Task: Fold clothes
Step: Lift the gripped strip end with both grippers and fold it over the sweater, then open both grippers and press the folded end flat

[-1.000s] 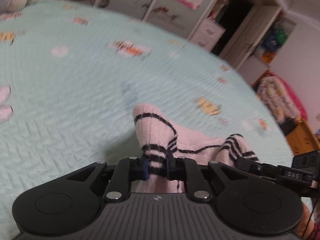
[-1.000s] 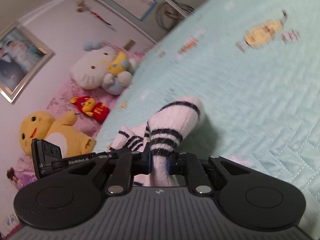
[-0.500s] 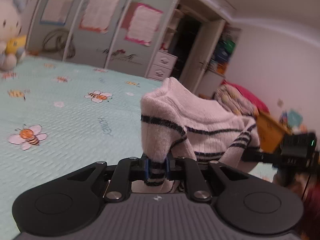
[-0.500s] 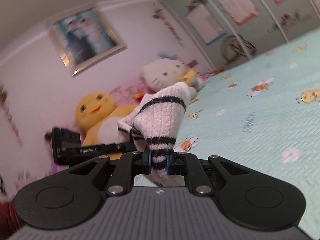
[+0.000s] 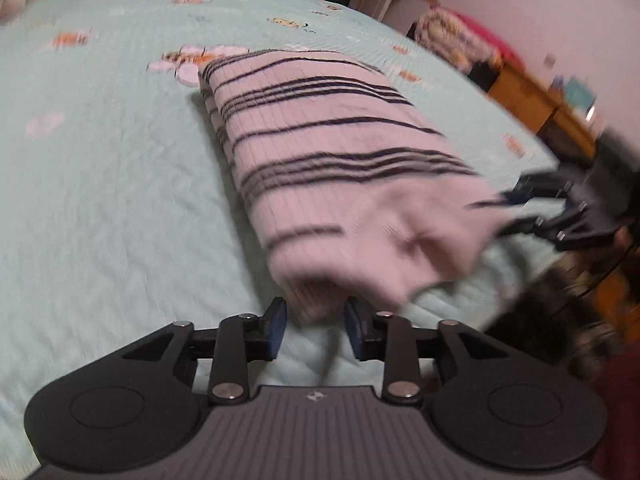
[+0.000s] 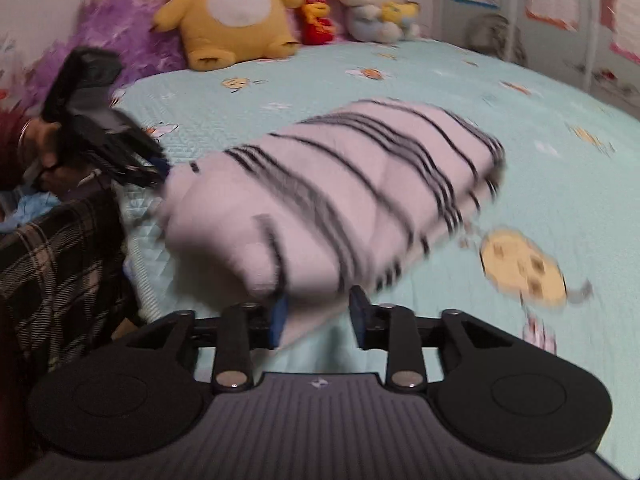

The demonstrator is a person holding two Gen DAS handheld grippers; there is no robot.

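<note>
While the folded white sweater point(image 5: 340, 168) with black stripes lies on the mint-green bed cover point(image 5: 100, 200), stretching from the lower middle of the left wrist view up toward its top centre, both tongs stand at its near end. At the bottom centre of that view the left tongs point(image 5: 315, 326) have just been opening: the blue pads are parted, the blurred near edge of the sweater sits just above and partly between them, and neither pad presses on it. At the right edge of the same view the right tongs point(image 5: 520, 208) reach the sweater's right corner. From the right wrist view the right tongs point(image 6: 320, 316) have likewise just been opening; the sweater's corner lies against the left pad, apart from the right one, so nothing is clamped. The left tongs point(image 6: 156, 168) appear at centre left there, beside the sweater's end. A yellow plush point(image 6: 236, 12) and a white plush point(image 6: 372, 0) sit along the top
</note>
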